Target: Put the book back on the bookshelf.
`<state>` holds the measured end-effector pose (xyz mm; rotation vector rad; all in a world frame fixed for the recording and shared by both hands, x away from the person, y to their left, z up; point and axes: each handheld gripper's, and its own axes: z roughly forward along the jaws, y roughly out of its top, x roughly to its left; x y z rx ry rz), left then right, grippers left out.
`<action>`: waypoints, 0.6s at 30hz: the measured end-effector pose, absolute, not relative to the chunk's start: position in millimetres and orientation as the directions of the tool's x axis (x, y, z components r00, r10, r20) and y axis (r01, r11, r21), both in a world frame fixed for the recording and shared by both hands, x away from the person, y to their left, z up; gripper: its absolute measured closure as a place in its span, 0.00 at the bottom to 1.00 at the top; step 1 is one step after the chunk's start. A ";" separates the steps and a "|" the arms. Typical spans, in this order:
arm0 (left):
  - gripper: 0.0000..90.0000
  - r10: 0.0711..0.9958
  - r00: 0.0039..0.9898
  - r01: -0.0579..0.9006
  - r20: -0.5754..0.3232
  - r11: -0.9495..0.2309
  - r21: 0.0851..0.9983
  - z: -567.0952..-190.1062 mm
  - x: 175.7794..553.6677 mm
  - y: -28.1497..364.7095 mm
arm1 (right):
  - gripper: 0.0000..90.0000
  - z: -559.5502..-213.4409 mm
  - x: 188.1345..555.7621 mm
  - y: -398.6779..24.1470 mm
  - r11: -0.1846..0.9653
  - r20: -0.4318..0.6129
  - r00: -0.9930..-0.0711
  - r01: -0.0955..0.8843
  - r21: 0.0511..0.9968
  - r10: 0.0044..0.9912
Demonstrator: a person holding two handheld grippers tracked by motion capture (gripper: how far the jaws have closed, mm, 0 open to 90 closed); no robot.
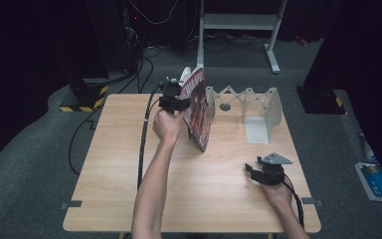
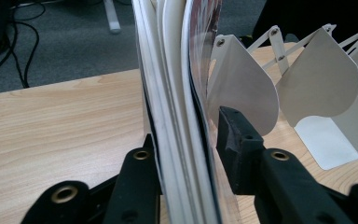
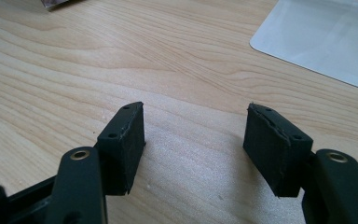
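Note:
A magazine [image 1: 199, 112] with a dark red cover stands on edge, tilted, at the back middle of the wooden table [image 1: 204, 199]. My left gripper [image 1: 176, 102] is shut on its near upper edge. In the left gripper view the white pages of the magazine [image 2: 177, 93] run up between the two black jaws of that gripper [image 2: 186, 135]. A white expanding book rack [image 1: 248, 102] stands just right of the magazine, its curved dividers [image 2: 317, 79] close beside the cover. My right gripper [image 1: 252, 169] rests low at the table's right front, open, with bare wood between its fingertips [image 3: 193, 135].
The rack's flat base plate [image 3: 317, 42] lies ahead of the right gripper. Beyond the table stand a white desk frame [image 1: 238, 22] and a yellow-black striped base [image 1: 84, 97] with cables. A blue and white object [image 1: 378, 181] lies on the floor at the right.

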<state>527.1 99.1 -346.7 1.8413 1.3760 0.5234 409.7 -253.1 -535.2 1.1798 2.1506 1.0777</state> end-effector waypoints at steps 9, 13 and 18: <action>0.60 0.934 0.342 0.615 -0.103 -0.140 0.776 -346.4 524.9 97.9 | 0.42 -535.2 409.6 -253.0 0.324 -0.021 -0.526 0.492 0.808 0.850; 0.56 0.933 0.346 0.612 -0.102 -0.142 0.778 -347.1 523.5 98.4 | 0.42 -535.2 409.7 -253.1 0.325 -0.021 -0.527 0.491 0.808 0.850; 0.54 0.931 0.350 0.612 -0.104 -0.143 0.778 -348.1 522.4 100.8 | 0.42 -535.3 409.7 -253.0 0.324 -0.020 -0.527 0.492 0.808 0.850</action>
